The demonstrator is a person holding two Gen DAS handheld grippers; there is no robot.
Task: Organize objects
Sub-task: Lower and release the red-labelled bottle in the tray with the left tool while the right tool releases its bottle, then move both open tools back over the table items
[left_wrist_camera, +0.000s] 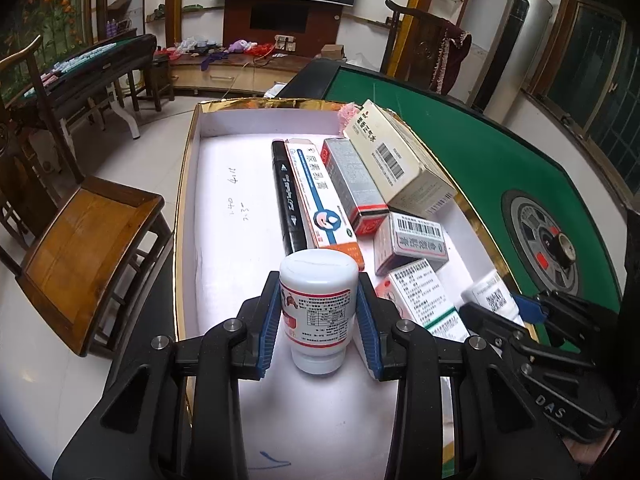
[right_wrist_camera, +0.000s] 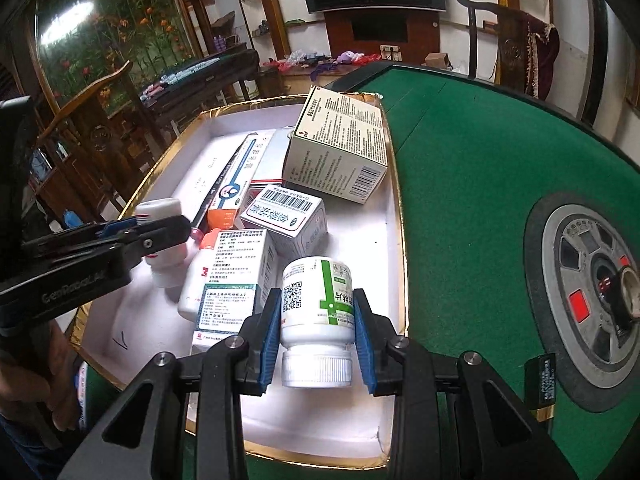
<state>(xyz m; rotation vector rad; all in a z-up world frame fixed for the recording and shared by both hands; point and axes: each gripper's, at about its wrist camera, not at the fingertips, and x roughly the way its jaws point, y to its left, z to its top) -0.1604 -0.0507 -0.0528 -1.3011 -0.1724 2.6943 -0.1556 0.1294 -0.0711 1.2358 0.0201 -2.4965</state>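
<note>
Now the left gripper [left_wrist_camera: 318, 322] holds a white bottle with a red label [left_wrist_camera: 318, 312] upside down over the white tray [left_wrist_camera: 224, 208], left of the boxes [left_wrist_camera: 384, 184]. Further right, the right gripper [right_wrist_camera: 316, 334] clamps a green-labelled white bottle [right_wrist_camera: 318, 308], cap toward the camera.

White bottle w/ red label [left_wrist_camera: 318, 312]: inverted, cap down, lower centre of frame, in tray [left_wrist_camera: 224, 216]. White bottle w/ green label [right_wrist_camera: 318, 316]: inverted, lower centre. Boxes [left_wrist_camera: 396, 160] clustered upper right.
</note>
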